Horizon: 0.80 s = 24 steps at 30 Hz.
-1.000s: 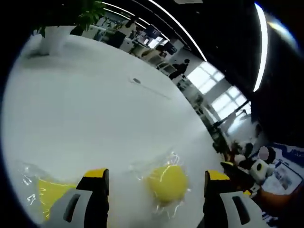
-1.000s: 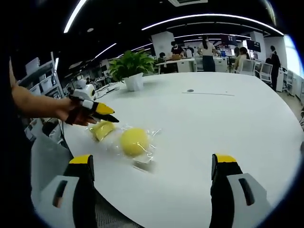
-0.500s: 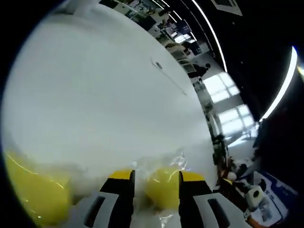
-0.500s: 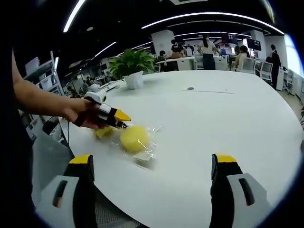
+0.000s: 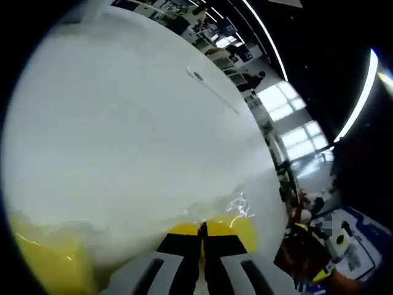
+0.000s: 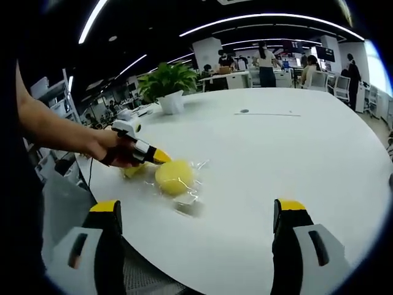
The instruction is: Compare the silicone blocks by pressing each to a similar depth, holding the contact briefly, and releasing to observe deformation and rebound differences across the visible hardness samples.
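A round yellow silicone block (image 6: 175, 176) in clear plastic wrap lies on the white table (image 6: 295, 153). A second, flatter yellow block (image 6: 131, 171) sits just to its left, partly hidden. A person's hand holds my left gripper (image 6: 161, 157), whose yellow tips touch the round block's left side. In the left gripper view its jaws are shut together (image 5: 201, 232), with the round block (image 5: 241, 227) right behind the tips and the other block (image 5: 46, 261) at lower left. My right gripper (image 6: 198, 209) hangs open over the near table edge, short of the blocks, holding nothing.
A potted plant (image 6: 167, 83) stands at the table's far left. A small dark disc (image 6: 244, 111) lies further back on the table. People sit at desks (image 6: 270, 67) beyond. The table's near edge curves below the blocks, and a grey chair (image 6: 58, 203) is at left.
The left gripper's jaws went from wide open to shut and moved down against the round block's side. The right gripper stayed still and open.
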{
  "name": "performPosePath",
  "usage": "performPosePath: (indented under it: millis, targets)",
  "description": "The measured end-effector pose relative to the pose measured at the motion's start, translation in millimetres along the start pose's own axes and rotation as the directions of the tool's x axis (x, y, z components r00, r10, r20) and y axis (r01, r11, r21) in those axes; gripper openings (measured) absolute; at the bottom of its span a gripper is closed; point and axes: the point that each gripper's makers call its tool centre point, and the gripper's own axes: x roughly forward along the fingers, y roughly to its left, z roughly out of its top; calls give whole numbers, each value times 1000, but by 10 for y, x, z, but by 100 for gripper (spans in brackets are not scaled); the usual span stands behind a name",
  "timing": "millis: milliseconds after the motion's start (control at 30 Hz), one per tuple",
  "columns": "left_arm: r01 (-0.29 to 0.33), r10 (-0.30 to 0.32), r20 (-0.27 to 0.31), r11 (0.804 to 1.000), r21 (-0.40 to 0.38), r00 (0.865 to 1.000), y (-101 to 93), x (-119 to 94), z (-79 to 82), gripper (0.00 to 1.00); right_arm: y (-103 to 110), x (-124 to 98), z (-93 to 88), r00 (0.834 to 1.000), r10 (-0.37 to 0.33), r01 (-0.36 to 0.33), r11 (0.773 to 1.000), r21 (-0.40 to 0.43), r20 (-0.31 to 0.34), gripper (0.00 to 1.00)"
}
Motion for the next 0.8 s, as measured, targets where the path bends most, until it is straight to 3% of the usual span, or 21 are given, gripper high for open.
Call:
performPosePath:
  millis: [100,167,333,400,467,567,633,700,800]
  targets:
    - [0,0,3,1000,14,1000,-48,-8,9,0,2,1,-2,1000,-1,1,1000,0,-1,96]
    - [33,-35,25,998,56,999,-152,-39,48,0,6,4,-10,1000,-3,3,1000,-2,-5,96]
    - [84,-87,48,995,54,995,-324,-49,98,0,15,22,16,1000,0,0,1000,-5,-8,96]
    - [110,-116,50,988,106,992,-404,-60,102,0,16,22,42,1000,0,0,1000,-8,-5,96]
    - [157,-164,34,975,159,986,-527,-84,89,0,21,23,60,1000,0,0,1000,-11,-4,96]
    - [168,-182,28,950,264,983,-637,-119,97,0,34,21,82,1000,1,-1,1000,-19,-2,96]
    - [174,-196,29,921,348,980,-766,-189,101,0,46,14,106,1000,0,0,1000,-22,2,96]
    - [184,-209,27,910,371,978,-843,-236,113,0,53,9,119,1000,-1,1,1000,-23,6,96]
    - [174,-215,33,864,472,976,-970,-330,148,0,72,0,144,1000,-1,1,1000,-25,13,96]
